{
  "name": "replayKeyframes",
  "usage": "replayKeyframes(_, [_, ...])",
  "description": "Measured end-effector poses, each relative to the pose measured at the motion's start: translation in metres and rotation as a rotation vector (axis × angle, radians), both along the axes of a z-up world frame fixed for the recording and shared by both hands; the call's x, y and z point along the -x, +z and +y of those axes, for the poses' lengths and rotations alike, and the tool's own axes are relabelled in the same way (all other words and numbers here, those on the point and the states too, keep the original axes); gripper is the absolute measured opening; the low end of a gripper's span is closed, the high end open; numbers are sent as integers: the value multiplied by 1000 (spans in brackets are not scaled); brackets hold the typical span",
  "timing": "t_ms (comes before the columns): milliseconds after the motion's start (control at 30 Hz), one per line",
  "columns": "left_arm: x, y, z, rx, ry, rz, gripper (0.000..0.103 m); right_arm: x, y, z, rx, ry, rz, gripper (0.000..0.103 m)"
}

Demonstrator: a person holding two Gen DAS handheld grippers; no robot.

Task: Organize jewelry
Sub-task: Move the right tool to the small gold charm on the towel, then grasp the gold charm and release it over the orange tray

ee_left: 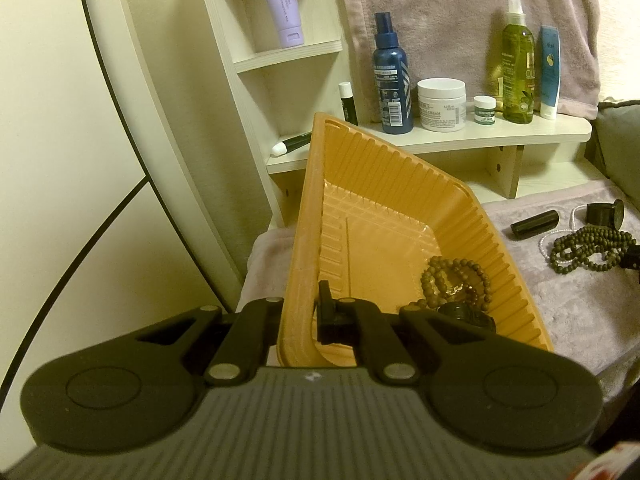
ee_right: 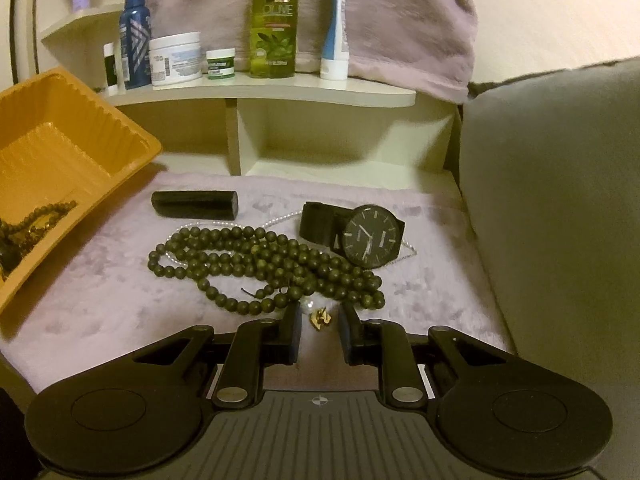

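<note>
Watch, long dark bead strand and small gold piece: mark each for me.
watch (ee_right: pixel 369 237): right wrist view, on its dial.
long dark bead strand (ee_right: pixel 256 254): right wrist view, mid-coil.
small gold piece (ee_right: pixel 320 317): right wrist view, its centre.

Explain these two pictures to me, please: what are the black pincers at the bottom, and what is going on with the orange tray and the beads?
There is no robot here: a person holds a two-finger tool in each hand, and a camera on each looks out along its fingers, so each picture shows one tool from behind.

The left tool is shut on the wall of the orange tray, holding it tilted. Some brown beads and a dark round piece already lie inside.

The right tool hangs over a lilac cloth. Its fingers stand apart, with a small gold trinket between them; they do not seem to press on it.

Also on the cloth: a long string of dark beads, a black watch, a black cylinder and a thin pearl chain. Toiletry bottles stand on the shelf behind.
</note>
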State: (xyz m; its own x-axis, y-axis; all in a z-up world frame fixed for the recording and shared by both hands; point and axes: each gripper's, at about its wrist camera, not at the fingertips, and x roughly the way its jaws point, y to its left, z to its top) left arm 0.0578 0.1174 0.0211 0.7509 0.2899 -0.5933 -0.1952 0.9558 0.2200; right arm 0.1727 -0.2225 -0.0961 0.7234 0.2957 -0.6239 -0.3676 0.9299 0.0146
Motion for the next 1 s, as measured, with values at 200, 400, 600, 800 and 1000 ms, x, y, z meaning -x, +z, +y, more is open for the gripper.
replayKeyframes(200, [0, 0, 0, 0, -1, 0, 4, 1, -1, 1, 21, 24, -12, 16])
replayKeyframes(400, [0, 0, 0, -2, -2, -1, 4, 11, 2, -1, 36, 17, -21, 15])
replayKeyframes(600, [-1, 1, -2, -4, -3, -3, 5, 26, 10, -7, 42, -3, -43, 15])
replayKeyframes(800, [0, 1, -3, -4, -3, -3, 5, 37, 36, 2, -19, 41, -73, 15])
replayKeyframes(1000, [0, 1, -3, -3, -3, -3, 5, 46, 63, 44, -127, 210, -74, 15])
